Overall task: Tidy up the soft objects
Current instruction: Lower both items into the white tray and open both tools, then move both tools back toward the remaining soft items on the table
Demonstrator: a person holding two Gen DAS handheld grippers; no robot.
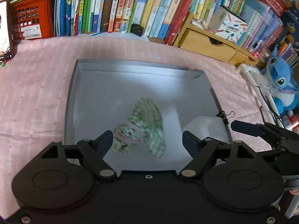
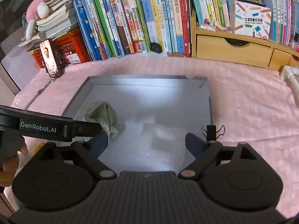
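Hovering: both grippers over the grey box (image 1: 72,100), which sits on the pink cloth (image 1: 33,85)
Left gripper (image 1: 147,140): jaws apart, nothing pinched; green checked cloth bundle (image 1: 143,125) lies loose just beyond the tips, frame centre, blurred
Right gripper (image 2: 147,142): jaws wide apart, nothing between the pads; white soft item (image 2: 158,138) lies on the box floor ahead of them, edges washed out by glare
Green bundle, right view: centre left of frame, near the box's left wall, partly behind the left gripper's finger
White item, left view: lower right of the box, by the right wall
Binder clip (image 2: 212,130): on the box's right rim
Background: books (image 2: 130,18) in a row across the top, wooden drawer unit (image 2: 233,50) upper right, blue plush (image 1: 280,82) at right edge
Hand (image 2: 9,160): lower left of right view, on the left gripper's handle
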